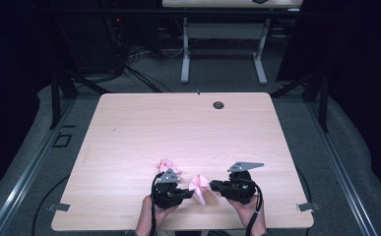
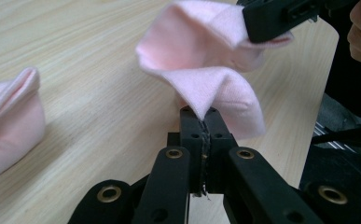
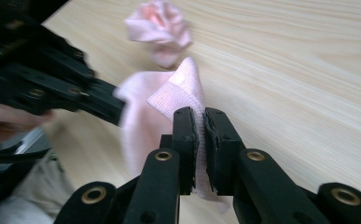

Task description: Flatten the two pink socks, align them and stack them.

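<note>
High view: You hold a pink sock [image 1: 199, 188] slung between your two tools near the front edge of the table [image 1: 188, 123]. The left gripper [image 1: 190, 193] comes at it from the left, the right gripper [image 1: 213, 185] from the right, so the sock's width runs across the table between the two tips while its loose length droops toward you. Both hands are equally near; neither has a reach advantage. Your forearms enter from the bottom edge, both tools held low and roughly level, tips turned inward to face each other. A second pink sock [image 1: 168, 166] lies bunched on the table just behind the left gripper, apart from it.

Left gripper view: Your left tool's jaws are pressed together on a fold of the sock's fabric [image 2: 215, 93], which rises straight out from the tips. The other tool [image 2: 274, 18] bites the far upper rim of the same sock. The cuff gapes open between the two grips, clear of the wood. The second sock [image 2: 8, 121] rests on the table at the left.

Right gripper view: Your right tool's jaws pinch the ribbed cuff edge [image 3: 180, 95] between the pads. The left tool [image 3: 108, 105] holds the opposite side, just beside it. In my judgement any next move turns on drawing the two grips apart along that cross-table line.
</note>
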`<state>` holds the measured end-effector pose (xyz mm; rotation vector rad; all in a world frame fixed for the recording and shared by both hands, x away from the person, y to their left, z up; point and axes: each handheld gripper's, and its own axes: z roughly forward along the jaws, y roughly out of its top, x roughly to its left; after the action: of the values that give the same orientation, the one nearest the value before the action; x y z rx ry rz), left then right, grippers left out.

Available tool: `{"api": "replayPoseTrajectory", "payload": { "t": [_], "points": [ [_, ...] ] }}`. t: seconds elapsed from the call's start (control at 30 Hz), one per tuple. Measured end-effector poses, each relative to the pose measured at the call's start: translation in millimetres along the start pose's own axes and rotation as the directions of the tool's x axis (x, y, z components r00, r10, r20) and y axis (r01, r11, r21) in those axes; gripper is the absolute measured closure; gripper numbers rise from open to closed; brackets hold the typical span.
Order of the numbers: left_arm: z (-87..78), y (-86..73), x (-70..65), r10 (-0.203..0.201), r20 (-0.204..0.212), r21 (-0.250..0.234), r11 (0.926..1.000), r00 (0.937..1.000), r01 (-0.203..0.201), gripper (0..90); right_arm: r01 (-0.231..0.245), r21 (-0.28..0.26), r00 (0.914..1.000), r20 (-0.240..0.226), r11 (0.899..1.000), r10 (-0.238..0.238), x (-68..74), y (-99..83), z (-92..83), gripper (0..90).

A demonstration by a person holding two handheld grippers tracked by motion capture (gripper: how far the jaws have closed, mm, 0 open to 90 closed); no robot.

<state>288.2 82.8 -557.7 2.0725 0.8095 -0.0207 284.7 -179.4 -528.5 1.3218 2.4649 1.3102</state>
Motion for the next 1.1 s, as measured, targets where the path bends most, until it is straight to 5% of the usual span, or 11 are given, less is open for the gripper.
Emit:
{"api": "replayPoseTrajectory", "payload": {
  "t": [0.17,0.23,0.43,0.53,0.73,0.9,0.97,1.1],
  "points": [
    [-5.3,0.9,8.0,-0.048,0.011,0.050,0.9976,0.9988,0.048,89.1,-0.060,0.019,0.9975,0.038,0.998,0.059,-12.0,-5.7,-2.5,82.5],
    [-6.5,1.1,12.9,-0.070,-0.008,0.070,0.9950,0.9975,0.071,86.3,-0.102,0.028,0.9927,0.067,0.994,0.100,-19.2,-9.1,0.7,76.0],
    [-11.3,2.7,19.5,-0.102,-0.080,0.082,0.9908,0.9916,0.108,62.5,-0.134,0.042,0.9843,0.121,0.990,0.128,-27.6,-11.8,2.0,60.1],
    [-15.7,1.9,20.7,-0.115,-0.121,0.085,0.9884,0.9859,0.126,52.9,-0.068,0.023,0.9877,0.143,0.997,0.064,-27.9,-10.9,-7.3,54.8],
    [-15.6,3.7,16.3,-0.124,-0.167,0.101,0.9846,0.9781,0.142,46.4,-0.035,0.033,0.9908,0.132,0.999,0.030,-30.3,-7.0,-12.0,52.6],
    [-8.8,6.4,9.2,-0.105,-0.208,0.107,0.9859,0.9725,0.129,42.8,-0.021,0.036,0.9821,0.188,0.999,0.014,-45.1,2.7,-9.7,54.0],
    [-2.4,6.5,5.9,-0.094,-0.253,0.122,0.9842,0.9629,0.128,42.8,0.020,0.062,0.9772,0.210,0.998,-0.033,-54.2,12.8,-0.2,54.2],
    [4.8,7.1,2.2,-0.064,-0.278,0.146,0.9834,0.9583,0.108,43.9,0.065,0.123,0.9680,0.233,0.990,-0.092,-58.1,18.6,16.2,54.2]
  ]
}}
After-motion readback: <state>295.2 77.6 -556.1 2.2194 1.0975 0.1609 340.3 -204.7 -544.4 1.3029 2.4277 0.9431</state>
